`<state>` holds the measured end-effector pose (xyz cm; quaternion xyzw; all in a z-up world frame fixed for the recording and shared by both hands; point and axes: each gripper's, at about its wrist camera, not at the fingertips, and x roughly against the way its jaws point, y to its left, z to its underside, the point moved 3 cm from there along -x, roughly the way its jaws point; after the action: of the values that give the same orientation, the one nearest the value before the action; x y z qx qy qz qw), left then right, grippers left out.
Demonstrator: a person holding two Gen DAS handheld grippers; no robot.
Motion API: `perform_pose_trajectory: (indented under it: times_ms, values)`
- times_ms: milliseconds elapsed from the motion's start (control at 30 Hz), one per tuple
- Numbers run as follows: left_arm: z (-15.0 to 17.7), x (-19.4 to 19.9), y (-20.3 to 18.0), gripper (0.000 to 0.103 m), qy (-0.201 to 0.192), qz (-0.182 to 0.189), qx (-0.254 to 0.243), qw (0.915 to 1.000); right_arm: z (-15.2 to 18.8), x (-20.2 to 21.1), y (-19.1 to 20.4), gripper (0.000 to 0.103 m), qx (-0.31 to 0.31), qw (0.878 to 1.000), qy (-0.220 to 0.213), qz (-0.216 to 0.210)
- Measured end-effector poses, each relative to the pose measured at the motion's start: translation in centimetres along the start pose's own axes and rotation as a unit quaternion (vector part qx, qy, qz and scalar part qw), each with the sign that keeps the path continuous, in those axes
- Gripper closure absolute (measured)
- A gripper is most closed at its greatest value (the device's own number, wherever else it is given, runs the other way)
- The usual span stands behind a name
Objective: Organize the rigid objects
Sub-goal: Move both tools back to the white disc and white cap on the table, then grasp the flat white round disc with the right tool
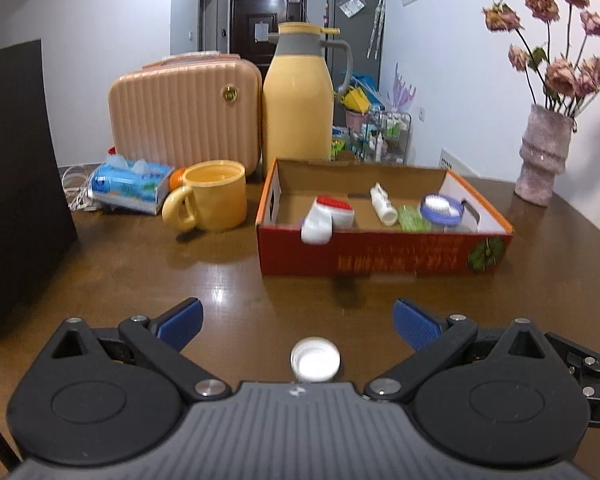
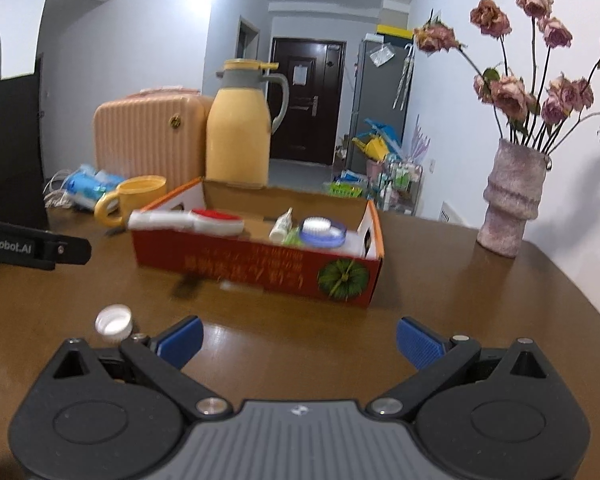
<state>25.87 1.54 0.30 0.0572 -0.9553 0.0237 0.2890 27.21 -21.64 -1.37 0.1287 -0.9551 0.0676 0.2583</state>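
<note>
Glossy brown wood makes up the table (image 1: 120,264), where a shallow red cardboard box (image 1: 384,254) holds a white-handled brush with red bristles (image 1: 328,216), a small white bottle (image 1: 382,204) and a round blue-rimmed brush (image 1: 440,208). A ribbed white plastic cap (image 1: 315,364) lies on the bare wood in front of the box. Both the left gripper (image 1: 298,322) and right gripper (image 2: 299,340) hang low over the table, blue textured pads spread wide and empty, the cap between the left one's fingers.

Home interior, wooden table (image 1: 120,272), vase of dried flowers (image 2: 512,200), thermos jug (image 1: 298,96), hallway door (image 2: 306,96)
</note>
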Motion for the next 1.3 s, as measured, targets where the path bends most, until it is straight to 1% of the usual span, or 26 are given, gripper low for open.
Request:
perform_pose_trajectory:
  times_ms: [167,267,400,667,767,933,1033,1100,1133,1200,1267,1300]
  values:
    - [2.4,0.6,0.1,0.000,0.015,0.004,-0.002,0.9999,2.1,0.8,0.5,0.000,0.000,1.000,0.021,0.001]
    - [3.9,1.1,0.2,0.000,0.015,0.000,0.002,0.9999,3.0,1.3,0.6,0.000,-0.002,1.000,0.030,0.003]
    - [5.7,1.5,0.1,0.000,0.023,0.004,0.000,0.9997,4.3,1.8,0.7,0.000,-0.003,0.999,0.041,0.007]
    - [7.6,2.6,-0.1,0.000,0.024,0.019,-0.005,0.9995,6.9,2.8,1.1,0.000,-0.005,0.998,0.057,0.004]
    - [8.1,2.4,-0.1,0.000,0.032,0.024,-0.005,0.9992,7.6,2.6,1.2,0.003,-0.011,0.998,0.065,-0.003]
    - [8.4,2.2,-0.1,0.000,0.040,0.025,-0.002,0.9989,7.7,1.3,1.2,0.011,-0.022,0.997,0.073,-0.008]
    - [8.5,2.1,0.0,0.000,0.041,0.024,-0.002,0.9989,7.5,0.3,1.1,0.022,-0.029,0.996,0.079,-0.012]
    - [8.6,2.1,0.1,0.000,0.043,0.023,-0.001,0.9988,7.3,-0.4,1.0,0.032,-0.035,0.996,0.084,-0.016]
    - [8.6,2.1,0.1,0.000,0.043,0.022,-0.001,0.9988,7.3,-0.7,0.9,0.035,-0.038,0.995,0.087,-0.017]
    - [8.6,2.1,0.1,0.000,0.044,0.021,0.000,0.9988,7.2,-1.4,0.7,0.049,-0.045,0.994,0.095,-0.019]
    - [8.6,2.0,0.2,0.000,0.045,0.020,0.000,0.9988,7.2,-1.9,0.8,0.057,-0.047,0.993,0.102,-0.022]
    - [8.6,2.0,0.1,0.000,0.045,0.021,0.000,0.9988,7.2,-2.0,0.9,0.064,-0.044,0.994,0.099,-0.022]
